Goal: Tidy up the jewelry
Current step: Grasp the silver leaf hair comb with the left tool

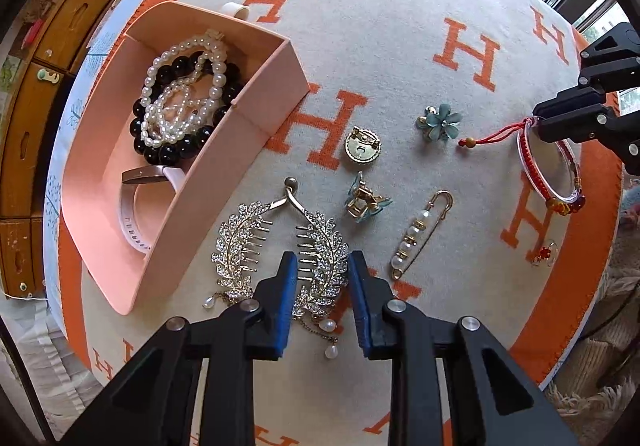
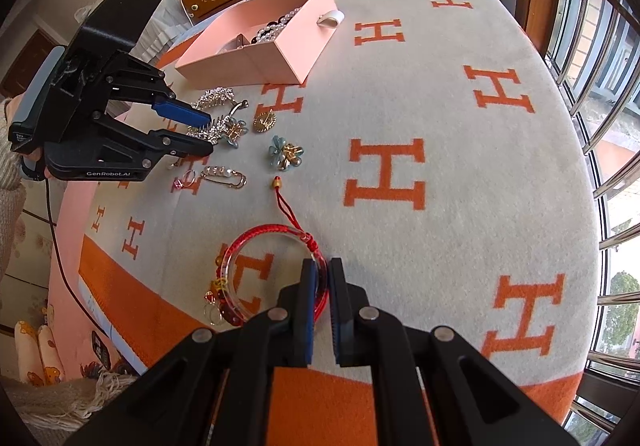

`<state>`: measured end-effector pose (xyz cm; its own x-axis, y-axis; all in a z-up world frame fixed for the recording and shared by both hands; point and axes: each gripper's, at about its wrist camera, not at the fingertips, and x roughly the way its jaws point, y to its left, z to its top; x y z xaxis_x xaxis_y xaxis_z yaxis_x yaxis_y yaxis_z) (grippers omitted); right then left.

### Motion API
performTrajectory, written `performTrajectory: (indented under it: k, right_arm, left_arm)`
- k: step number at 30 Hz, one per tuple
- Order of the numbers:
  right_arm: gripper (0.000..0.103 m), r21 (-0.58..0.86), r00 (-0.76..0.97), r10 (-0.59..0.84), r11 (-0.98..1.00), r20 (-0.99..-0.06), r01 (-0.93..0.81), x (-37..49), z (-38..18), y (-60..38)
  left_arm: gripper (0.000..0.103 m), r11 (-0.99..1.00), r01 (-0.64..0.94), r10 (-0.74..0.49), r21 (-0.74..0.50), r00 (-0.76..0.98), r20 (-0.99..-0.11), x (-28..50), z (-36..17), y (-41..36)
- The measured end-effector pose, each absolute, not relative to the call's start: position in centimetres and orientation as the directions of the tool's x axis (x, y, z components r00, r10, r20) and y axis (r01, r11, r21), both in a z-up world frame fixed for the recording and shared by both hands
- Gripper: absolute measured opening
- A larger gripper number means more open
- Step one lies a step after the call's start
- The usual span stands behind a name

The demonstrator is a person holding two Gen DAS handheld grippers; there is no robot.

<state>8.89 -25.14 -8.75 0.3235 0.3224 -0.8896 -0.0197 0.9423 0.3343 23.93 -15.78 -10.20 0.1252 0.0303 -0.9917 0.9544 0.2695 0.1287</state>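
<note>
The soft grey and orange blanket (image 2: 460,118) has big orange "H" letters woven all over its grey middle, with smaller ones near its orange edge. The black plastic left gripper (image 2: 202,134) has "GenRobot.AI" in small white letters on its side. No other words can be read.

The left gripper (image 1: 322,266) covers the lower middle of the leaf hair comb (image 1: 280,246). In the right wrist view, the pink box (image 2: 256,58) wall hides most of its pearls. The small red charm (image 1: 545,255) near the blanket's (image 1: 400,46) orange border is too small to identify.
</note>
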Motion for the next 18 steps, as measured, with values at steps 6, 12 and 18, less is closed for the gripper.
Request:
performTrajectory:
  k: [6, 12, 18]
  right_arm:
    - [0.006, 0.352, 0.324, 0.336, 0.936, -0.884, -0.010, 8.9, -8.8, -25.5]
    - [0.006, 0.359, 0.314, 0.342, 0.933, -0.886, -0.005, 8.8, -8.6, -25.7]
    - [0.006, 0.362, 0.350, 0.357, 0.931, -0.866, -0.052, 8.7, -6.6, -24.4]
  left_arm:
    - [0.023, 0.323, 0.929, 0.012, 0.182, 0.189, -0.982, 23.4, -9.9, -15.5]
    - [0.023, 0.417, 0.889, -0.046, 0.188, 0.228, -0.973, 22.0, -8.0, -12.7]
    - [0.023, 0.470, 0.857, -0.093, 0.210, 0.285, -0.954, 21.6, -4.0, -10.3]
